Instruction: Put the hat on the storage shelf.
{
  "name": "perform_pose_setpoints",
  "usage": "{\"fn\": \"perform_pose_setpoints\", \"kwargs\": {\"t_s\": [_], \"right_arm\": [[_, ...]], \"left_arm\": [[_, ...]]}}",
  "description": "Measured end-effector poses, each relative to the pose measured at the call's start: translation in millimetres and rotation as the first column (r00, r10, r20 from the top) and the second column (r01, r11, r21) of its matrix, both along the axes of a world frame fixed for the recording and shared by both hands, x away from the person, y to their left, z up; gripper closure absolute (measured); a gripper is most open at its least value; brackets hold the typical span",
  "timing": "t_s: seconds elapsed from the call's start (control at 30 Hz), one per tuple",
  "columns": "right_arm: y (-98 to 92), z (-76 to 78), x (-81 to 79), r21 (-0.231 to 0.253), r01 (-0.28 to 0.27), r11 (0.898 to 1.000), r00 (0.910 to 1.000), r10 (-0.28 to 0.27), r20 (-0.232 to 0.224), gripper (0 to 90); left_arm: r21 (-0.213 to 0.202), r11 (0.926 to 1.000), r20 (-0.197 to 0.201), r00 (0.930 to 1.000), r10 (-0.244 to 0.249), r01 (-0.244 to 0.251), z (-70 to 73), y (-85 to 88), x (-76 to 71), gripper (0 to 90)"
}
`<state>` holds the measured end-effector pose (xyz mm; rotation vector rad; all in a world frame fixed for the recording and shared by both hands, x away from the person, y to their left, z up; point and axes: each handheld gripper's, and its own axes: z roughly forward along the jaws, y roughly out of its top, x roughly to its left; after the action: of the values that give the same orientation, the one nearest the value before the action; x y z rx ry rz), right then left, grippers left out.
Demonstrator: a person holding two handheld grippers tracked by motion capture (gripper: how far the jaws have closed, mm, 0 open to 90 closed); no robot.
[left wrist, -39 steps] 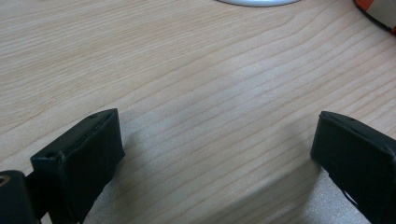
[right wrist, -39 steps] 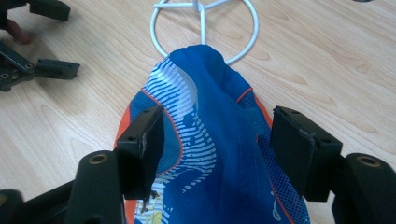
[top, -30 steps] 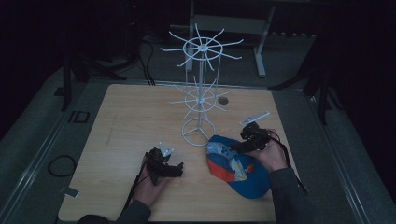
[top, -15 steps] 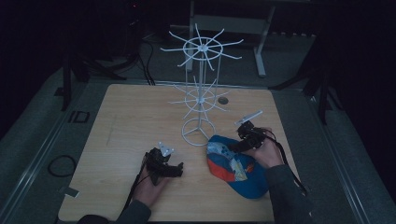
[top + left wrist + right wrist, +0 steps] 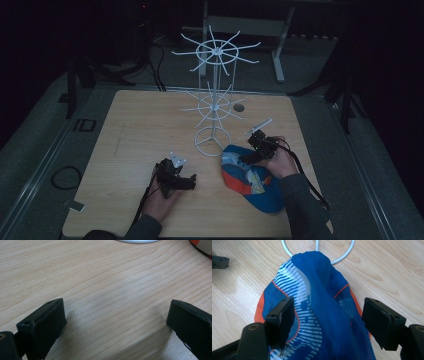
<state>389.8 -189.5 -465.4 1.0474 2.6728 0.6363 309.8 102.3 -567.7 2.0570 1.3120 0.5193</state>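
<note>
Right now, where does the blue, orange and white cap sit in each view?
High view: the blue, orange and white cap lies lower right of centre, under the right gripper.
Left gripper view: just its edge, top right corner.
Right gripper view: centre, between open jaws.
Shared landmark: the white wire rack's ring base.
</note>
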Motion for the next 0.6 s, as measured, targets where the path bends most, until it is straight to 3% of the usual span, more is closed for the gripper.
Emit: {"fn": "perform_pose_setpoints", "kwargs": {"t_s": [0.4,0.6], "right_arm": [[5.7,-7.5,9.1,-0.027,0.0,1.0,0.9998,0.0,-0.022,26.2],[12.5,-15.1,14.5,-0.104,-0.013,0.995,0.9993,0.009,-0.037,26.5]], "left_arm": [[0.004,1.0,-0.001,1.0,-0.002,0.002,0.1,0.3,0.0,2.6],[0.002,1.0,-0.002,1.0,-0.001,0.001,0.1,0.1,0.0,2.6]]}}
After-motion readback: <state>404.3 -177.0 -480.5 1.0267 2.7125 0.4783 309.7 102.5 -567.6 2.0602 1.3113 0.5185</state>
